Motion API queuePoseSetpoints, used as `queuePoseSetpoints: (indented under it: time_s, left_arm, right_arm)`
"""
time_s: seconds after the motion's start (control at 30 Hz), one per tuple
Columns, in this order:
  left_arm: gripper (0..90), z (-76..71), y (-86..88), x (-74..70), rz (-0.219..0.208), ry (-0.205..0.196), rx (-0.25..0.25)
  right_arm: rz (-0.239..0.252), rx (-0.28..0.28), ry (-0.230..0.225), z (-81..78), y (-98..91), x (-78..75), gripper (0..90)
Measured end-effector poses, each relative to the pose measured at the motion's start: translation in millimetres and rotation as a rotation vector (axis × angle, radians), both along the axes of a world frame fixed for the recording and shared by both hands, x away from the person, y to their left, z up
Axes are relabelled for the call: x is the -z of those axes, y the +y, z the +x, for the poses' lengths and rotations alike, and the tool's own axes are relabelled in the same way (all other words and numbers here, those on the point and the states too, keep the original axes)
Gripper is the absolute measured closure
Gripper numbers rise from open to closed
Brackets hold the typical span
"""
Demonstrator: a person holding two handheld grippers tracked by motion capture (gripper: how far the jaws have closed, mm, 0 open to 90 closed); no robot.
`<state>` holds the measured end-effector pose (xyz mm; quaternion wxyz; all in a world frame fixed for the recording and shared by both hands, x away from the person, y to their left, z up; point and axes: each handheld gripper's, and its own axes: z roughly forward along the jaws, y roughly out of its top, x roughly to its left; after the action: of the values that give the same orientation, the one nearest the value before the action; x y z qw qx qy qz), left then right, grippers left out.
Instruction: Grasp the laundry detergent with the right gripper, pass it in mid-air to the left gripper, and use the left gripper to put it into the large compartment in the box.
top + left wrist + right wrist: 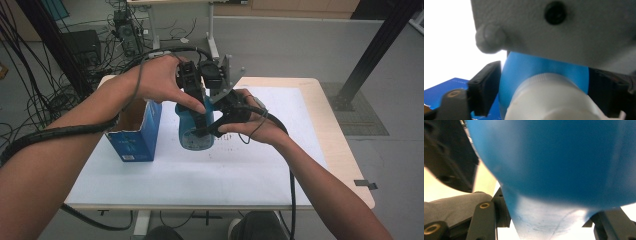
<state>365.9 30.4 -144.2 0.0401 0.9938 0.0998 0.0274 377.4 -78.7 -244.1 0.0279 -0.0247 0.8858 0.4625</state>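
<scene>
A blue bottle point(192, 134) is held over the middle of the white-covered table point(165, 180), between both grippers. My left gripper point(196, 107) comes at it from above. In the left gripper view its black jaws press on both sides of the blue body point(544, 68), and the white cap point(549, 100) sits close to the camera. My right gripper point(216, 129) holds the bottle from the right side. In the right gripper view the bottle point(554, 162) is very close, and its paler narrow part point(541, 220) sits between the two jaws.
An open blue carton point(135, 132) stands on the table just left of the bottle; its edge point(446, 90) shows in the left gripper view. The right gripper's grey plate point(564, 27) is close above the bottle. Cables and table legs crowd the floor behind.
</scene>
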Motion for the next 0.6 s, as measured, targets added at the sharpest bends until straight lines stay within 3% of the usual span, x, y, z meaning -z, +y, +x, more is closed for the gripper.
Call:
queuePoseSetpoints:
  time_s: [0.27, 0.6]
  left_arm:
    - [34.2, 0.0, -0.2, 1.0, 0.005, -0.013, 0.002]
    - [35.9, -0.7, 0.0, 2.2, 0.009, -0.025, 0.007]
  right_arm:
    - [-0.002, 0.000, -0.009, -0.2, -0.2, 0.0, 43.6]
    - [-0.009, -0.003, -0.006, -0.5, 0.3, 1.3, 43.6]
